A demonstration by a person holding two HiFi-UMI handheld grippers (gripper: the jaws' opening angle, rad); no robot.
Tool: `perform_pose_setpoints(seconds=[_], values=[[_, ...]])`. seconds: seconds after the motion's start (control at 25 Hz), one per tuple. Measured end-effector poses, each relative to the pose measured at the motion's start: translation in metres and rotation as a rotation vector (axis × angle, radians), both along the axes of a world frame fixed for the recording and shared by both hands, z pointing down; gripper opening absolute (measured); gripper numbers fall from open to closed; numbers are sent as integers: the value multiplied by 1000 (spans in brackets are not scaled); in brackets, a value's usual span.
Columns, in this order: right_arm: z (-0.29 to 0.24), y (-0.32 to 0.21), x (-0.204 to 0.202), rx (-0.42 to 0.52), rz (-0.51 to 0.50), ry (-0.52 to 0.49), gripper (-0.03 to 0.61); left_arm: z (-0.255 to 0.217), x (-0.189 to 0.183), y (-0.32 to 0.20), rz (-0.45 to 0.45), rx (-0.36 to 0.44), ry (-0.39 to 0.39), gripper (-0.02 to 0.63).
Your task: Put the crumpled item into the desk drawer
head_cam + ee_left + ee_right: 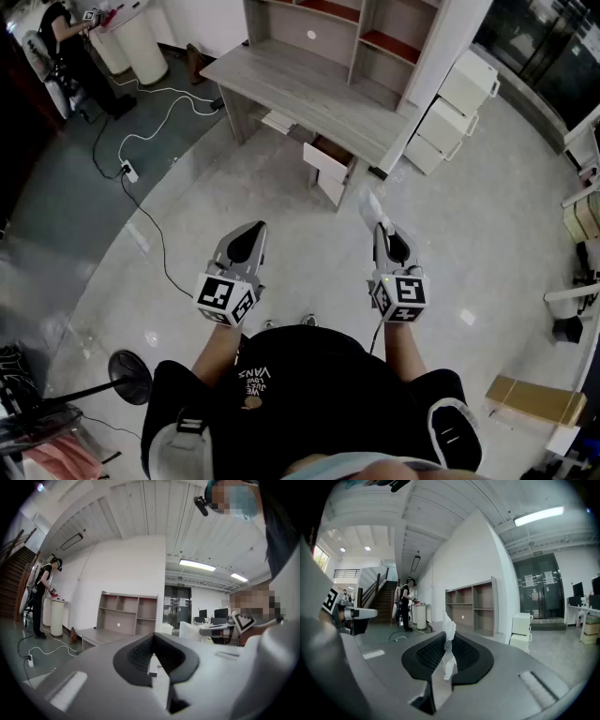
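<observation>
On my right gripper (446,637) the jaws are clamped on the crumpled item (449,644), a white, tissue-like wad. One twisted end stands up past the tips and a limp tail hangs down between the ribbed black pads. On my left gripper (153,638) the jaws are pressed together with nothing between them.

I judge the wad to be very light, soft and springy. It should not slip from the ribbed pads, but it crushes easily and could tear or slide out if only a loose corner is caught. The best hold is across its thick middle, which is about where I have it. When let go it may cling to a pad or drift instead of dropping straight.

Both grippers are held out level, well short of the desk (309,89) and pointing toward it. The desk is pale grey wood grain with flat boards and square edges, and an open shelf unit (366,28) stands on the back of its tabletop. Under the desk's near edge a drawer (330,159) stands pulled out, opposite my right gripper. Just right of the desk is a glossy white cabinet (450,112). The floor (187,216) in front of the desk is polished and reflective, and a white cable (141,122) trails away to the desk's left.
</observation>
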State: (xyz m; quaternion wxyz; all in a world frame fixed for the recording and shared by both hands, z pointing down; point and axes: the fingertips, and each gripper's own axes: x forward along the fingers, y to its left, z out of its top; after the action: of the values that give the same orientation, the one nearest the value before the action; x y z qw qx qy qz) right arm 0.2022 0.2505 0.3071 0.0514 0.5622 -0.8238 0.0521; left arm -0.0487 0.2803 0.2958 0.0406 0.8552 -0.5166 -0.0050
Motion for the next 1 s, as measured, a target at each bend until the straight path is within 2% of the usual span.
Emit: perform_pose_setpoints(seconds=[0.12, 0.48, 0.76, 1.0], values=[[3, -6, 3, -8, -17, -28, 46, 4, 5, -5, 1, 3, 12, 52], [19, -30, -1, -49, -54, 21, 46, 31, 21, -26, 60, -63, 30, 101], [34, -69, -16, -74, -18, 34, 46, 53, 10, -80, 114, -110, 43, 160], [37, -112, -34, -84, 42, 46, 46, 64, -4, -138, 201, -153, 48, 169]])
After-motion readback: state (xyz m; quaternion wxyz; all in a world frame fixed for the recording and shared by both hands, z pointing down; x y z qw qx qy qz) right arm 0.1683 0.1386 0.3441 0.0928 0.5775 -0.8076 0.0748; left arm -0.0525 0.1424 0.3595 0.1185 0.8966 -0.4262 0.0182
